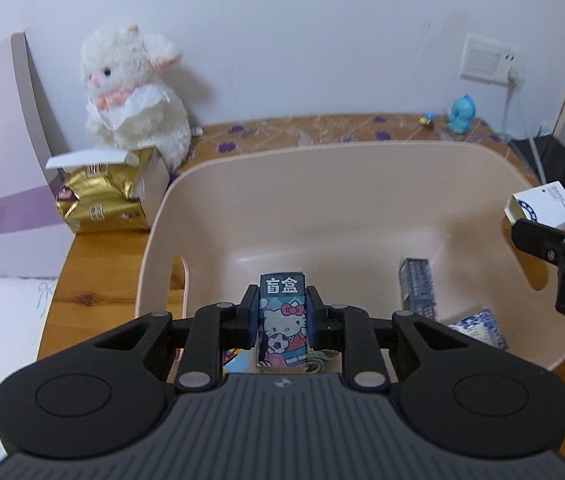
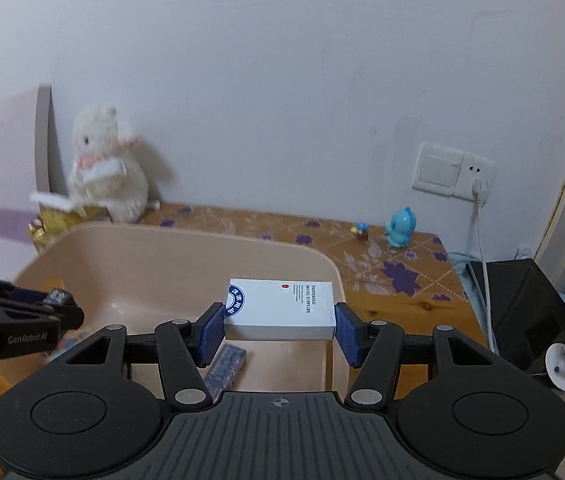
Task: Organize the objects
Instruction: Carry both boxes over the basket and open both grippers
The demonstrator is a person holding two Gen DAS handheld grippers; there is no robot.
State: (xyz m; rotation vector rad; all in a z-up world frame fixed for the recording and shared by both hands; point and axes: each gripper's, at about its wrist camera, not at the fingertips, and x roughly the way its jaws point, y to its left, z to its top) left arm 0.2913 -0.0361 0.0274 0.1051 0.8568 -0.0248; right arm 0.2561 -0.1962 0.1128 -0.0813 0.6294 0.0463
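A beige plastic bin (image 1: 322,184) stands on the wooden table; it also shows in the right wrist view (image 2: 154,256). My left gripper (image 1: 282,314) is shut on a Hello Kitty blind box (image 1: 282,320) and holds it over the bin's near side. My right gripper (image 2: 278,326) is shut on a white hotel-supplies box (image 2: 282,308) above the bin's right rim; that box shows at the right edge of the left wrist view (image 1: 542,206). A dark blue box (image 1: 418,284) and a blue-white packet (image 1: 478,326) lie inside the bin.
A white plush rabbit (image 1: 134,88) sits at the back left behind a gold box (image 1: 102,196). A blue toy figure (image 2: 400,226) and a tiny figurine (image 2: 360,229) stand at the back right. A wall socket with a cable (image 2: 482,192) and a black box (image 2: 522,304) are at the right.
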